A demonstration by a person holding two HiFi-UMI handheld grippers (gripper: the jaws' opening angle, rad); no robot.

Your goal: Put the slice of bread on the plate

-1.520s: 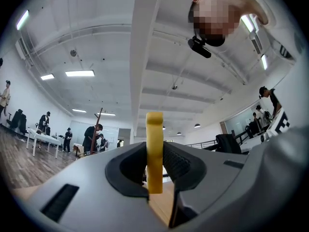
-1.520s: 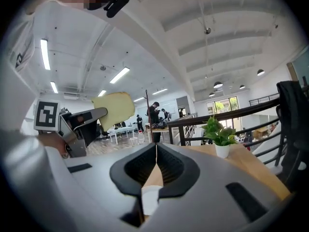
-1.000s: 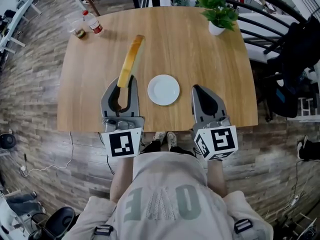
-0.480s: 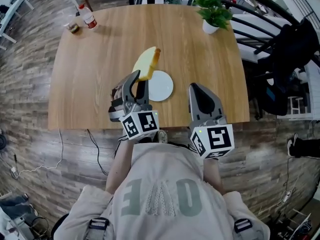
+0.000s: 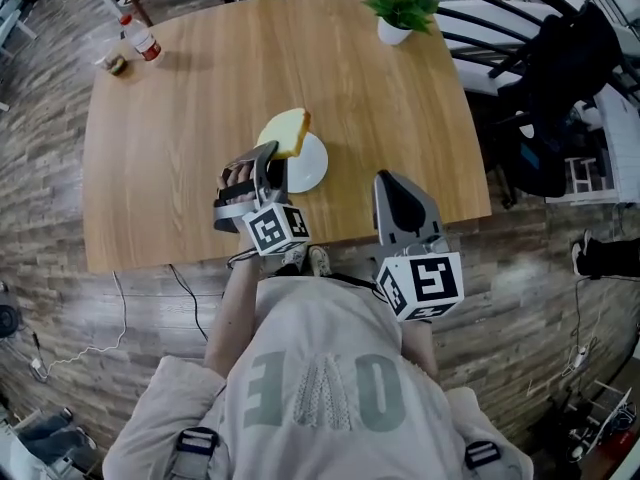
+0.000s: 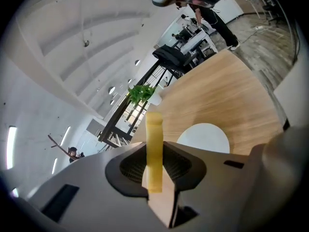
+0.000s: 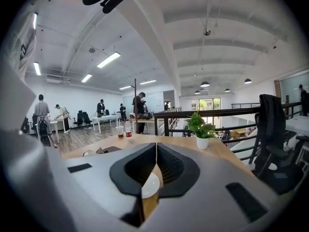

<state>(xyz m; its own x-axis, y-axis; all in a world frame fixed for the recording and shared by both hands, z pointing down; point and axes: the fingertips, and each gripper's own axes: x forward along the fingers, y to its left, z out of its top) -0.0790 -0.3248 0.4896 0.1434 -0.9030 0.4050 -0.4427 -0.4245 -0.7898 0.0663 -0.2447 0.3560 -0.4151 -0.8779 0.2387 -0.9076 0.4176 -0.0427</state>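
Pinches the slice of bread [image 5: 285, 133] by its near edge in the left tongs [image 5: 268, 160], over the far left of the plate [image 5: 312, 170] on the table [image 5: 170, 118]. Holds the right tongs [image 5: 390, 183] closed, empty, near right. Looks light, soft, easily crushed: wants a gentle grip at the crust.

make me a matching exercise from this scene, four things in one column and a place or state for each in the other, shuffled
Column 1
1. slice of bread
2. plate
3. potted plant
4. right gripper

Column 2
a. jaws together, nothing between them
b. white, lying flat on the table
c. clamped in the left gripper
d. standing at the table's far edge, towards the right

Pairs: 1-c, 2-b, 3-d, 4-a
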